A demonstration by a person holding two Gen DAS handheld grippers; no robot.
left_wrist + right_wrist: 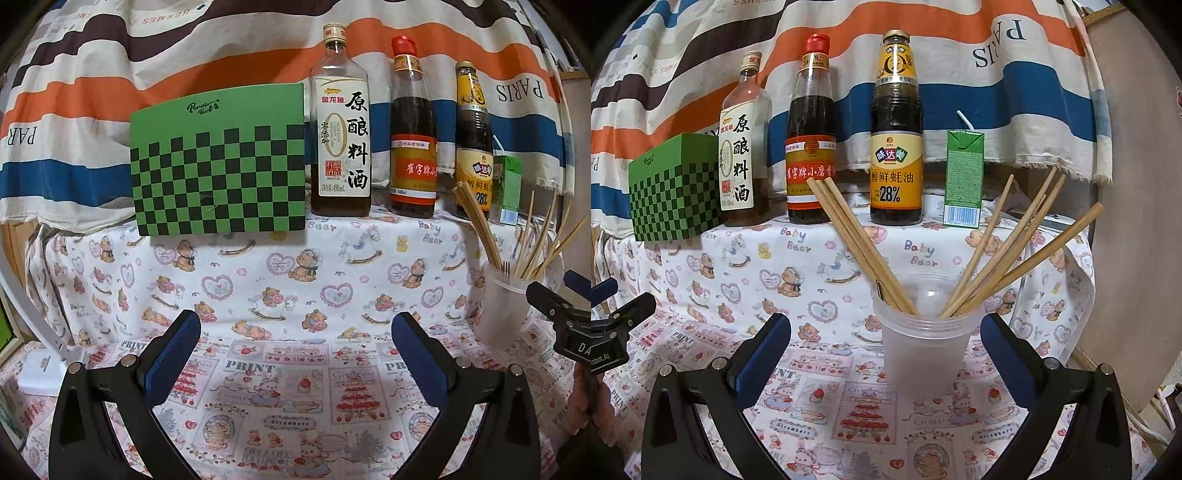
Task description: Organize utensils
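Backdrop: striped cloth [923,44] hangs behind the bench [295,288], which wears a bear-print cover.
Back row: green checked box [219,162], cooking wine bottle [340,140], red-capped bottle [412,147], oyster sauce bottle [895,140], green carton [963,177], all upright.
Chopsticks [864,247]: standing fanned in two bunches inside the translucent cup [925,347].
Cup: on the bench, between the right jaws.
Left gripper [295,354]: jaws wide apart, empty, over bare cover.
Right gripper [886,354]: jaws apart either side of the cup, not touching it.
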